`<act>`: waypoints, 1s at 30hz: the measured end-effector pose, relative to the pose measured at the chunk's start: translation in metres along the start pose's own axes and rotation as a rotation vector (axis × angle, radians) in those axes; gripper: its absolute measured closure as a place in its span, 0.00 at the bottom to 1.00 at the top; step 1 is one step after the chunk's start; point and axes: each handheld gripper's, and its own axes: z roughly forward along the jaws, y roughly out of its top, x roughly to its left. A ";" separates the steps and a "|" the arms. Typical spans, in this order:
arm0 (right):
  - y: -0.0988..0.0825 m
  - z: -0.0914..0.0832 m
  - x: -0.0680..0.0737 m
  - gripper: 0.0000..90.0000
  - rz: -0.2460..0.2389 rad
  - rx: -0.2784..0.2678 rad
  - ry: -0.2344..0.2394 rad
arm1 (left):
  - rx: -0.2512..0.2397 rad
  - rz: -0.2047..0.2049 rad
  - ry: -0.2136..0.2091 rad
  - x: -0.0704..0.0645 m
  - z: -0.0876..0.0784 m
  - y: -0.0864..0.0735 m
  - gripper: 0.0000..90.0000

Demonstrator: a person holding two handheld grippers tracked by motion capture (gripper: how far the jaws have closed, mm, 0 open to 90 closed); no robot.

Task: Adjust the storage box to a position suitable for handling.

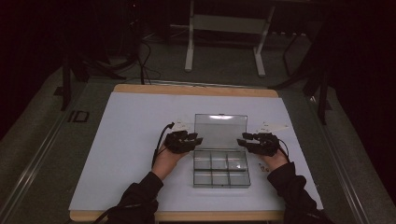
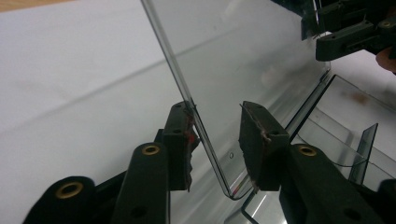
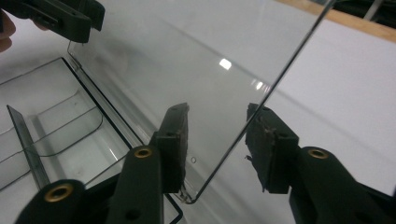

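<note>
We've got the clear compartment box (image 1: 221, 167) mid-surface, lid (image 1: 220, 130) standing up. Left gripper (image 2: 215, 144) and right gripper (image 3: 215, 144) each straddle a lid edge, fingers spread, not pinching. We'd say move both together so the hinge doesn't twist.

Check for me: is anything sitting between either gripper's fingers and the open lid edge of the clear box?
Nothing visible. The left gripper straddles one side edge of the raised lid, and the right gripper straddles the opposite edge. Both sets of fingers are open with only air beside the clear plastic. The compartment box below is not in their way.
</note>
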 end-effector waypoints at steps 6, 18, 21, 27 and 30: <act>-0.003 0.002 -0.002 0.61 0.032 0.007 0.014 | 0.012 -0.021 -0.003 0.002 0.003 -0.002 0.69; -0.003 0.004 -0.002 0.59 0.067 0.043 0.016 | 0.042 -0.062 -0.007 0.002 0.007 -0.002 0.65; -0.003 0.005 -0.003 0.59 0.078 0.046 0.017 | 0.050 -0.068 -0.004 0.002 0.007 -0.001 0.64; -0.002 0.006 -0.005 0.58 0.107 0.073 0.020 | 0.083 -0.081 -0.006 0.002 0.010 0.000 0.58; -0.001 0.007 -0.005 0.57 0.119 0.080 0.020 | 0.100 -0.089 -0.001 0.001 0.012 0.001 0.58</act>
